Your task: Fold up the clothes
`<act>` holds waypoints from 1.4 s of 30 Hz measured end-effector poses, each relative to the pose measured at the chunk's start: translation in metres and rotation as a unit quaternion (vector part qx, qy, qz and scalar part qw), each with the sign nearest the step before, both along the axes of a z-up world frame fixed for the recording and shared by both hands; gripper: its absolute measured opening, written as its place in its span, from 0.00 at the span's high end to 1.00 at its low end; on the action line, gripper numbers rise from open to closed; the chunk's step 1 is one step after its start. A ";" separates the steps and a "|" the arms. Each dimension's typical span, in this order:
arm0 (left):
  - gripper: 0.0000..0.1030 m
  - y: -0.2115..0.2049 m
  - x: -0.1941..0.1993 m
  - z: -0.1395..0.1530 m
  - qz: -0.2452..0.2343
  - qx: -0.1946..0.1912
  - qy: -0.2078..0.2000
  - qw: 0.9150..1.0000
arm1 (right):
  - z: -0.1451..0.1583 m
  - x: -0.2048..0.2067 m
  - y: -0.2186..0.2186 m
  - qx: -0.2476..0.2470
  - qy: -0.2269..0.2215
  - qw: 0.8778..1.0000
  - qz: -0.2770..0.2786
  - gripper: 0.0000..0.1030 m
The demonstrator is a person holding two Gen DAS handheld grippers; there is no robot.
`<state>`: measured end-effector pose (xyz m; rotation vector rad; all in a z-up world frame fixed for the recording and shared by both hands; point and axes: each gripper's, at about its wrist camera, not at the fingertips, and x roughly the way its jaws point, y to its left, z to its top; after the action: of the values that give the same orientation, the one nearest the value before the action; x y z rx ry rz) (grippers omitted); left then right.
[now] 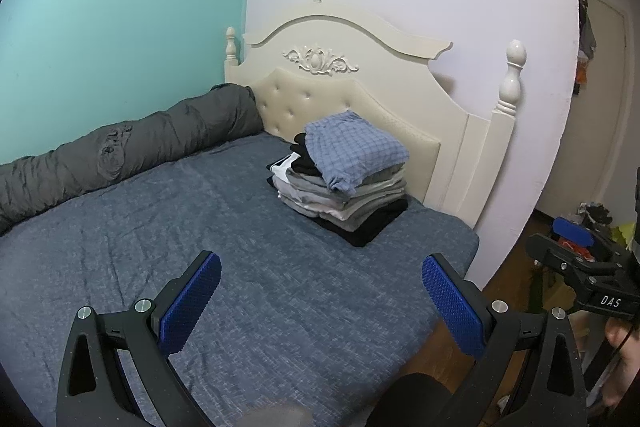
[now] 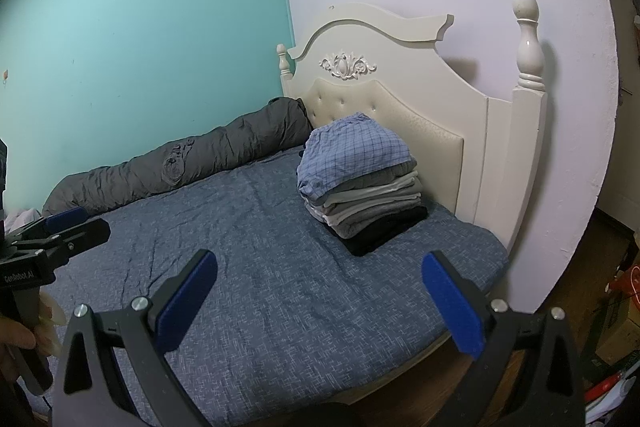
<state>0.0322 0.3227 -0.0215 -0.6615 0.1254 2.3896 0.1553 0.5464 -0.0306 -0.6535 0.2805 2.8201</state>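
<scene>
A stack of folded clothes (image 1: 344, 195) sits on the bed near the headboard, with a blue checked garment (image 1: 352, 147) on top. It also shows in the right wrist view (image 2: 372, 203), topped by the checked garment (image 2: 352, 155). My left gripper (image 1: 322, 303) is open and empty above the blue bedsheet (image 1: 200, 227), well short of the stack. My right gripper (image 2: 320, 303) is open and empty over the bed's near corner. The right gripper also shows at the right edge of the left wrist view (image 1: 560, 247), and the left gripper at the left edge of the right wrist view (image 2: 76, 223).
A rolled grey duvet (image 1: 120, 155) lies along the teal wall. The cream headboard (image 1: 360, 87) with a post (image 1: 512, 79) stands behind the stack. Wooden floor (image 2: 600, 239) and clutter (image 2: 616, 327) lie right of the bed.
</scene>
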 end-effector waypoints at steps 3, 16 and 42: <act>0.00 0.000 0.001 0.000 0.000 0.000 0.002 1.000 | -0.001 0.000 0.001 -0.001 -0.001 1.000 0.000 0.00; 0.00 0.001 0.000 -0.001 0.004 -0.004 -0.004 1.000 | -0.002 0.000 0.001 -0.002 -0.001 1.000 0.001 0.00; 0.00 -0.002 0.007 -0.002 0.002 0.002 0.009 1.000 | -0.005 0.000 0.003 -0.005 -0.004 1.000 -0.002 0.00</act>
<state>0.0394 0.3206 -0.0232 -0.6384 0.1270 2.3992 0.1555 0.5489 -0.0356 -0.6658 0.2952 2.8128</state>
